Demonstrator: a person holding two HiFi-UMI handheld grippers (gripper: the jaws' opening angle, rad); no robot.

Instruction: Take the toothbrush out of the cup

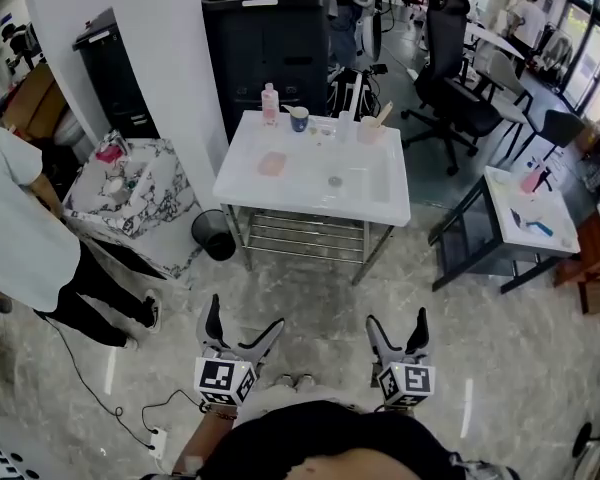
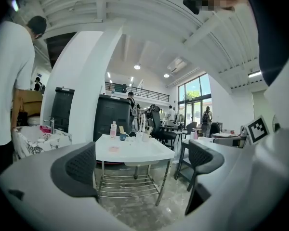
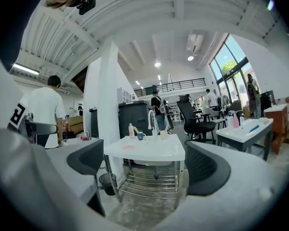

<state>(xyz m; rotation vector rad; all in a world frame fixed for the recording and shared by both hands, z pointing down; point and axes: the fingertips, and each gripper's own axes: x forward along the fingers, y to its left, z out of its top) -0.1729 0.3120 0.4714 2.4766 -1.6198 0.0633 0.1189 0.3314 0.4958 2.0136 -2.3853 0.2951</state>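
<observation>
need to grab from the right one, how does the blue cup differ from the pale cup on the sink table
Colour: the blue cup is dark, the pale cup near white. Place: the blue cup stands beside the pink bottle, the pale cup further right. Contents: a light stick, likely the toothbrush, leans out of the pale cup; the blue cup's contents are too small to tell. Both stand upright at the back edge of the sink table.

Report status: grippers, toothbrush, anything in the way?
Left gripper and right gripper open, empty, well short of the table. Toothbrush leaning in cup at table's far edge. Nothing blocking the approach.
</observation>
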